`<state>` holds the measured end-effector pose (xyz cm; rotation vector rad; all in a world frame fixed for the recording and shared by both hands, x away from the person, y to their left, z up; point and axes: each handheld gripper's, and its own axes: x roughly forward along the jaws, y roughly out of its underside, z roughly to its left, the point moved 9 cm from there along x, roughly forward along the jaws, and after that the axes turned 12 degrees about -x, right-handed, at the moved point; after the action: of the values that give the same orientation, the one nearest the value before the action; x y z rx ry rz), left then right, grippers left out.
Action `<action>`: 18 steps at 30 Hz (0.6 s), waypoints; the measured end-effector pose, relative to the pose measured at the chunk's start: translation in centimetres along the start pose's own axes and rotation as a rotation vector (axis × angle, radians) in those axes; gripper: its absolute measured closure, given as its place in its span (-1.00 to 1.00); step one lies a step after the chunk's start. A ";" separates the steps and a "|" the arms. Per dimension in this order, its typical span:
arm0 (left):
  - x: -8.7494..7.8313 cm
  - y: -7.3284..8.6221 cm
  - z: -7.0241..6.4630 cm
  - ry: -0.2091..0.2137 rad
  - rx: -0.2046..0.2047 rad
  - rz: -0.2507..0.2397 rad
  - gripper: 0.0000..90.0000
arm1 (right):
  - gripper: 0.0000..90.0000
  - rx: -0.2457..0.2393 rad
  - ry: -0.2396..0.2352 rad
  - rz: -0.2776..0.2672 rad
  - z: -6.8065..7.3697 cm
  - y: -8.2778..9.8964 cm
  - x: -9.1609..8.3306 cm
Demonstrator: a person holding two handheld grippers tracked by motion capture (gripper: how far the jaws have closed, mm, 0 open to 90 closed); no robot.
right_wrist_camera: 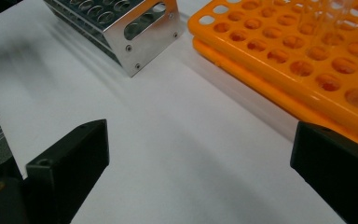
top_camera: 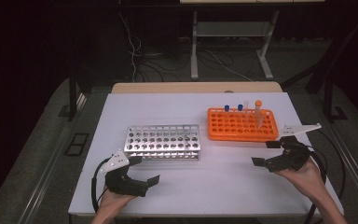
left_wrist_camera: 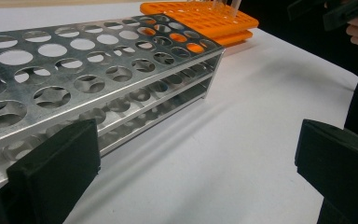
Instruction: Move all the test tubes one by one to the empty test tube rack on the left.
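Meanwhile, both the left gripper [top_camera: 145, 170] and right gripper [top_camera: 265, 152] are hovering wide-jawed and empty beside the metal rack [top_camera: 162, 141] and orange rack [top_camera: 242, 124].

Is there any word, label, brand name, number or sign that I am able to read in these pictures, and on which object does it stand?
None: no readable text in any view.
Orange rack: no print visible on its top or side.
Metal rack: bare perforated metal, no label.
Tubes in the orange rack: any markings are too small and blurred to read.
Left claw and right claw: plain black, no brand shown.
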<state>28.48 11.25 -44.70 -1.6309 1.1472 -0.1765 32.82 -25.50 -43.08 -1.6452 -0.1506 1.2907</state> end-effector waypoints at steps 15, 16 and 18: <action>0.0 0.0 0.0 0.000 -0.002 0.001 -1.00 | -0.91 0.031 0.034 0.017 -3.2 -0.8 -0.4; 0.0 0.0 0.0 0.000 -0.003 0.001 -1.00 | -0.91 0.033 0.037 0.017 -3.4 -0.8 -0.4; 0.0 0.0 0.0 0.000 -0.004 0.000 -1.00 | -0.91 0.039 0.041 0.022 -3.8 -0.9 -0.4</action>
<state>28.48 11.31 -44.70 -1.6345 1.1476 -0.1743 36.07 -27.64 -42.43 -1.6428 -0.0826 1.2683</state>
